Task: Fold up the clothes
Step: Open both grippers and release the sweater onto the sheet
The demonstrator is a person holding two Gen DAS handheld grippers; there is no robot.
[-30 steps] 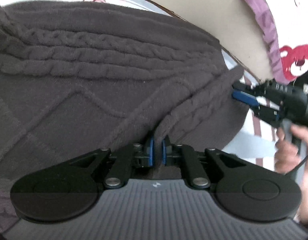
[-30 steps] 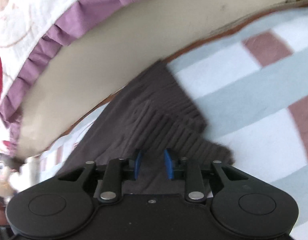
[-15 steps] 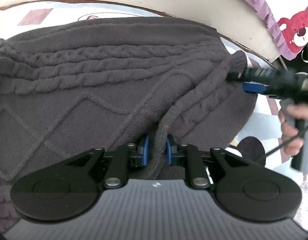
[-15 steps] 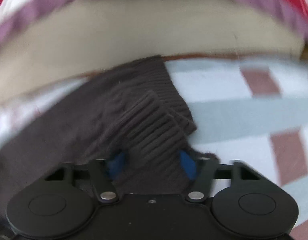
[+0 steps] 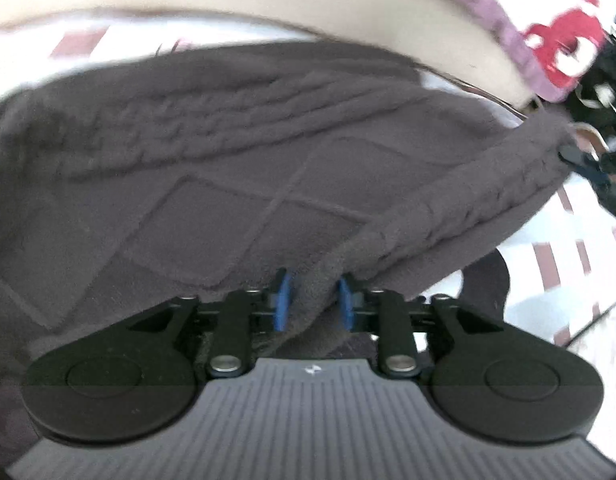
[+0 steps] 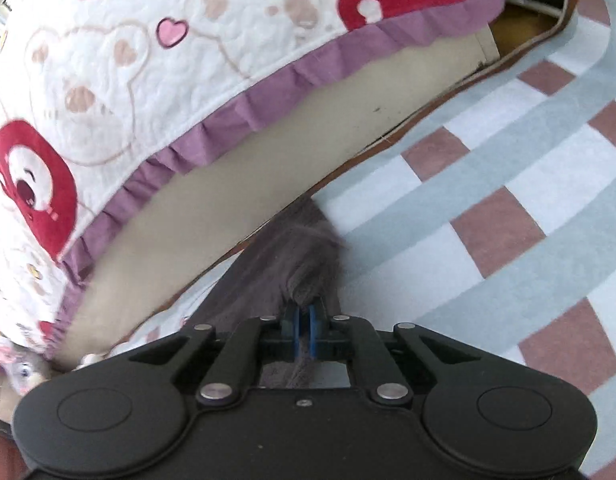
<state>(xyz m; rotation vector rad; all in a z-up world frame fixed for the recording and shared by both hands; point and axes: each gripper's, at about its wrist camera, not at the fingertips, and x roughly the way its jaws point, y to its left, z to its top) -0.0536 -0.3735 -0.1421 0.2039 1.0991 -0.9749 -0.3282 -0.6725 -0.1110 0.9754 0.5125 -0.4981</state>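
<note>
Right gripper [image 6: 304, 332] clamped on sweater [image 6: 300, 264] cuff; left gripper [image 5: 312, 304] just loosened, sleeve running between them.

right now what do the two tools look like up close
Both are alike: the left tool and right tool have matte black linkage arms with silver pivot pins, two round black discs at the base, and blue pads on the fingers. The left body is ribbed grey with a small white logo; the right is plain black.
</note>
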